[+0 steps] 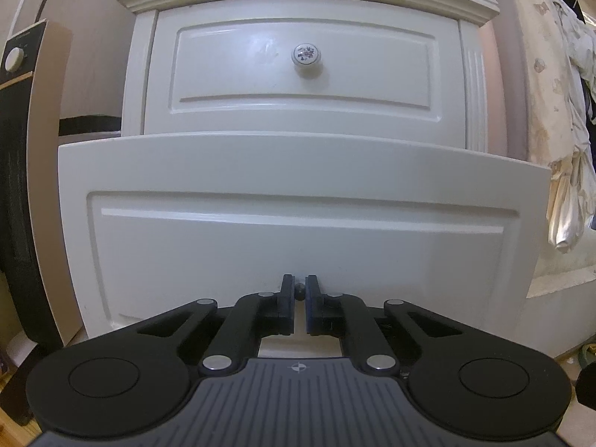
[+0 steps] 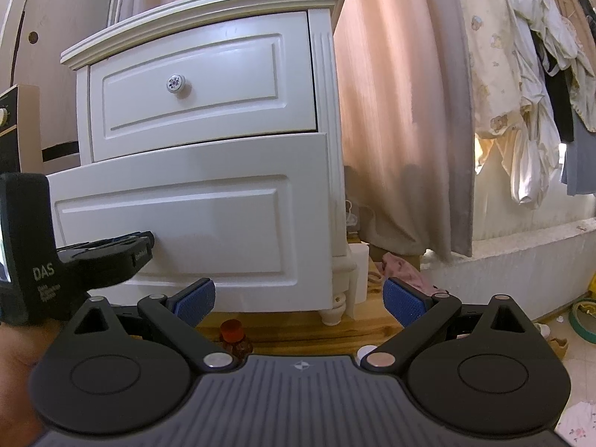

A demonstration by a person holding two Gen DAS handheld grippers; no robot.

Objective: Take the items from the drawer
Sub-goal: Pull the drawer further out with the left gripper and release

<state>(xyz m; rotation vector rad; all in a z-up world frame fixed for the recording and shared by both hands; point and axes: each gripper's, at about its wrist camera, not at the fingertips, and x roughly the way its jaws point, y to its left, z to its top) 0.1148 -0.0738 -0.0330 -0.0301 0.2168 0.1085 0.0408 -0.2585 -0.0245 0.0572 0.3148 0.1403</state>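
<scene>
A white two-drawer nightstand fills both views. Its lower drawer (image 1: 298, 201) stands pulled out a little from the cabinet; the upper drawer (image 1: 301, 70) is closed, with a round patterned knob (image 1: 306, 54). My left gripper (image 1: 299, 290) is shut on the lower drawer's small dark knob (image 1: 299, 291), at the drawer front. From the right wrist view the left gripper (image 2: 149, 240) shows at the lower drawer (image 2: 186, 216) front. My right gripper (image 2: 298, 298) is open and empty, low above the wooden floor to the right of the nightstand's front. The drawer's inside is hidden.
A small brown bottle with a red cap (image 2: 232, 335) stands on the floor just in front of the right gripper. A dark speaker (image 1: 22, 149) stands left of the nightstand. A pink curtain (image 2: 391, 111), hanging clothes (image 2: 521, 74) and floor clutter lie to the right.
</scene>
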